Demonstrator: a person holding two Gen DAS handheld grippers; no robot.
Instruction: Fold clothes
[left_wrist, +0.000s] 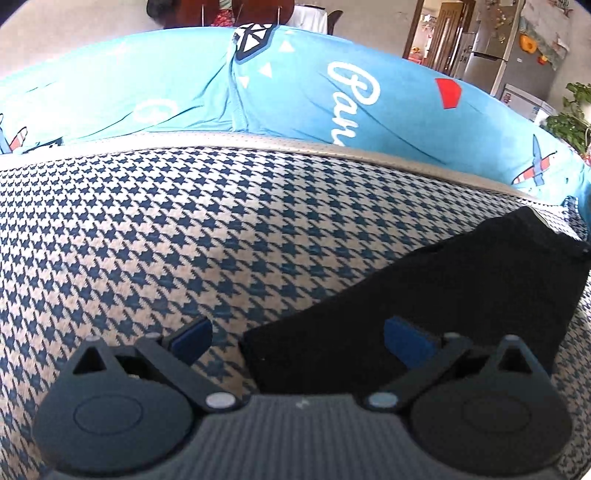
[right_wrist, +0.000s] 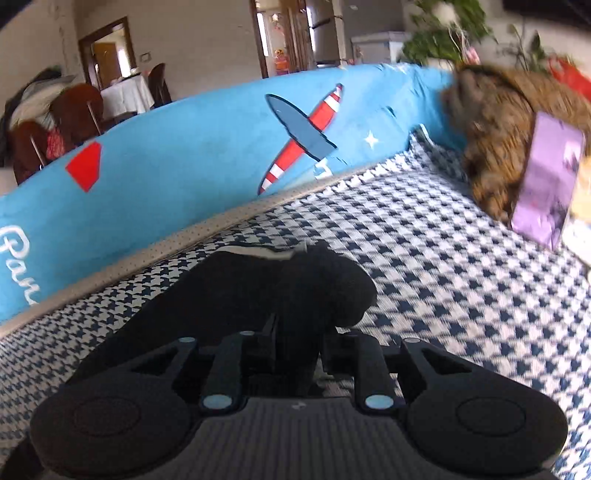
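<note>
Bright daylight in both views, no harsh shadows. Strong fisheye bending, dark vignette in corners. Left wrist view sharp. Right wrist view motion-blurred, worst at upper right: brown furry cushion (right_wrist: 495, 147) and plant (right_wrist: 439, 33) smeared.

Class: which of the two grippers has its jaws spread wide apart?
The left gripper: its blue pads stand far apart over the black garment. The right gripper has jaws close together with garment between.

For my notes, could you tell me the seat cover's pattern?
Navy-and-cream houndstooth seat cover; clearest in left wrist view.
</note>
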